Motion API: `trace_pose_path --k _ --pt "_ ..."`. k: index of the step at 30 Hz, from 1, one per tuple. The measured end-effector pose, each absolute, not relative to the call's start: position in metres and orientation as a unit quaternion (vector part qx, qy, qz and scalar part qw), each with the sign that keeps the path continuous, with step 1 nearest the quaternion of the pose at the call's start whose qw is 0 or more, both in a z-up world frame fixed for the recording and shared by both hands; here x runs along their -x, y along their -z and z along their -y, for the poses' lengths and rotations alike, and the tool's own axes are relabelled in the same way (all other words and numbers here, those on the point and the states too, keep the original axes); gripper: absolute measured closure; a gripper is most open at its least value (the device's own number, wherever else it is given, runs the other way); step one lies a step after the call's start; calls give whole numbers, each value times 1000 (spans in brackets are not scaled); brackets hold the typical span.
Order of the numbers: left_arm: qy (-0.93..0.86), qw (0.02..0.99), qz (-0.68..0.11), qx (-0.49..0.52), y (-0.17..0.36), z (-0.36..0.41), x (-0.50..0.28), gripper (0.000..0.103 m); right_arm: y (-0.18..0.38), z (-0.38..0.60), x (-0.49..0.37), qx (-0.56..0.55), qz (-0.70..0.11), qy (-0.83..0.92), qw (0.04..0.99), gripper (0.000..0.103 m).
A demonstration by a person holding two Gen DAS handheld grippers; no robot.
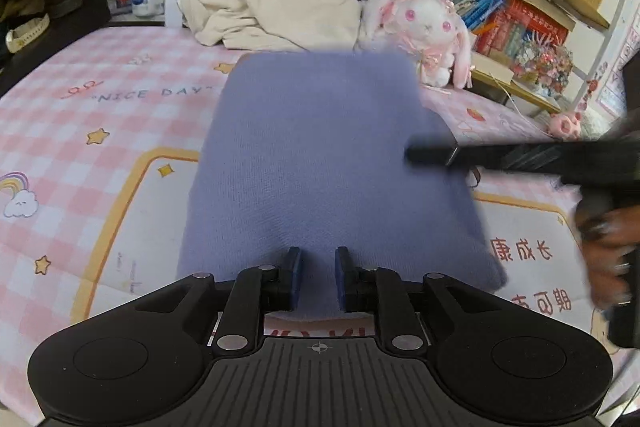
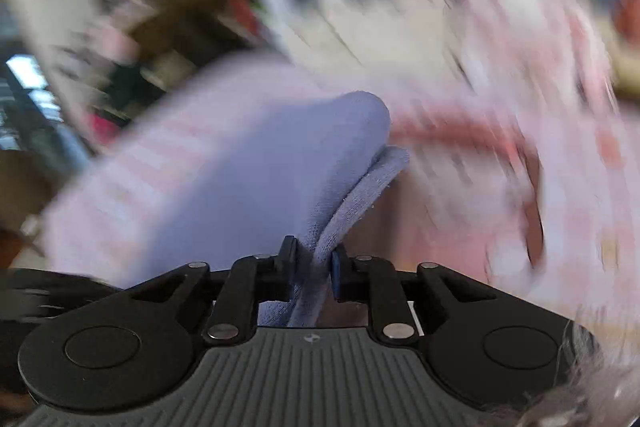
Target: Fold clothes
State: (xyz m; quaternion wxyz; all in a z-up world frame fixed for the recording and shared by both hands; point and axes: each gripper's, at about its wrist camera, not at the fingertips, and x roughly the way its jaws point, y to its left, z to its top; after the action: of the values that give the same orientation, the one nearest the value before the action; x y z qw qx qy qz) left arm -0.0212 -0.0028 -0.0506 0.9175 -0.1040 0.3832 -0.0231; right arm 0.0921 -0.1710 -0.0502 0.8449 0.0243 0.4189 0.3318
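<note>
One folded purple knitted cloth point(image 1: 320, 163) was laid on the pink checked table cover point(image 1: 80, 131). Its edge was pinched by the right gripper point(image 2: 314, 269). Nothing was held by the half-open left gripper point(image 1: 319, 277).

— What's being folded there?

— A lavender-blue knit garment point(image 1: 320, 163), soft and finely ribbed, already folded into a tidy rectangle. It fills the centre of the left wrist view, lying flat on the pink checked sheet point(image 1: 100, 147).

— And over on the right side?

— Its right edge is lifted. In the right wrist view a rounded bulge of the fabric sits mid-frame, the doubled edge running down to the lower centre.
</note>
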Motion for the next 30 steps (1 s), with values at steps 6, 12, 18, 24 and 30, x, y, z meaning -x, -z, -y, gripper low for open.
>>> trace_pose_path --k 6,12,18,24,30 --pt "11 926 -367 94 39 9 33 67 47 206 -100 -133 -451 -326 820 58" --pt "-5 935 -345 86 26 13 49 50 32 217 -72 -149 -470 -332 804 47" --pt "-21 941 -327 79 14 19 61 35 43 207 -50 -120 -490 -336 796 68" --pt "-29 945 -316 78 8 23 70 33 43 226 -48 -168 -477 -335 795 86" --pt "-43 943 -323 75 9 23 79 29 53 226 -43 -135 -481 -325 803 73"
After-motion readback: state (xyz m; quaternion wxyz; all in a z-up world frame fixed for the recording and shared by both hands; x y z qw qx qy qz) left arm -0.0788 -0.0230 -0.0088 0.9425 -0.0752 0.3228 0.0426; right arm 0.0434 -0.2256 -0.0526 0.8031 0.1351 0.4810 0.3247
